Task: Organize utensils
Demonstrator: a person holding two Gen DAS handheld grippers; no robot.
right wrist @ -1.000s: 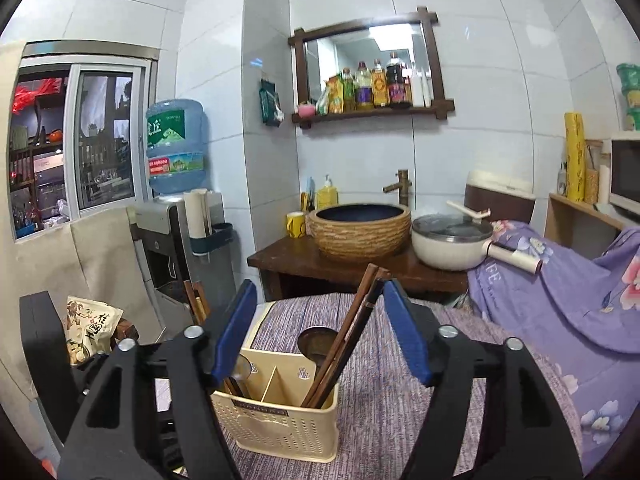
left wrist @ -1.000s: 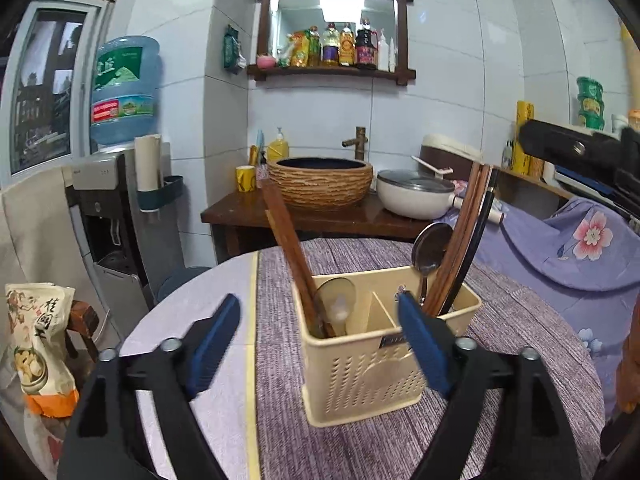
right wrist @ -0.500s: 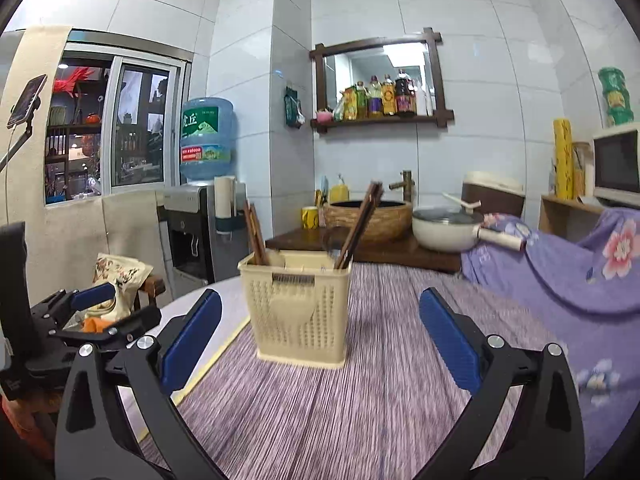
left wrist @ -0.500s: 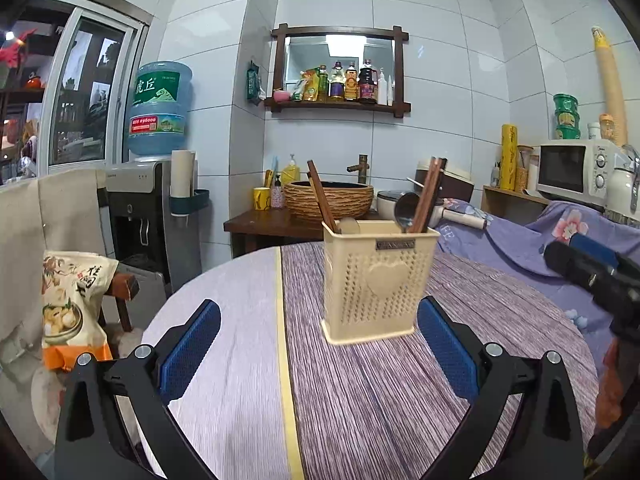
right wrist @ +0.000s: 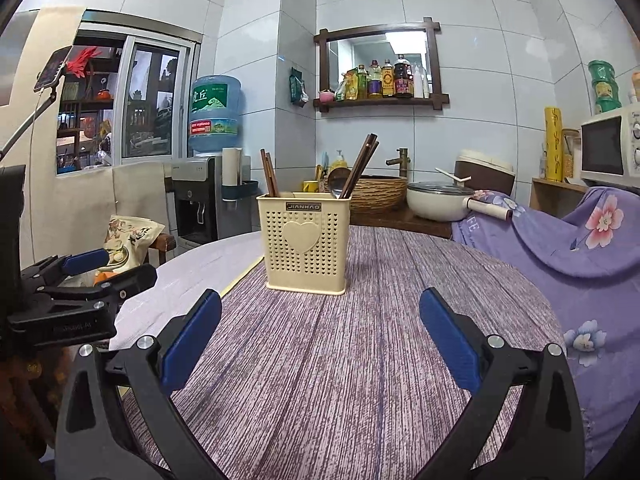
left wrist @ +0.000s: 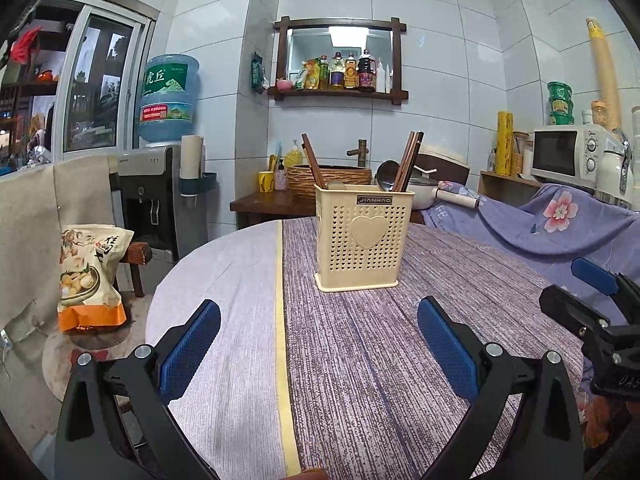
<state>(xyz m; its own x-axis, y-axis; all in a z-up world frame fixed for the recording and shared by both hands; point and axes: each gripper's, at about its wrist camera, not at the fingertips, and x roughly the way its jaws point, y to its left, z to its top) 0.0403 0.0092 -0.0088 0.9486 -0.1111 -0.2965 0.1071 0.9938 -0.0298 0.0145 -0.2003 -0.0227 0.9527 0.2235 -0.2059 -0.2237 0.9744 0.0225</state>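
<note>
My left gripper [left wrist: 319,342] and right gripper [right wrist: 320,340] both spread wide and empty, aimed nearly level over the table [left wrist: 360,380], cream utensil holder [left wrist: 362,236] standing far ahead

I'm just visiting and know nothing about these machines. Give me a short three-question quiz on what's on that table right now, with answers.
1. True or false: the left tool is holding a spoon.
2. Where are the chopsticks? A) flat on the table B) standing in the cream holder C) in the right tool
3. Fill in: the shape moulded on the holder's front is a ____.

Key: 1. False, both tools are open with nothing between the pads. 2. B. 3. Heart.
</note>
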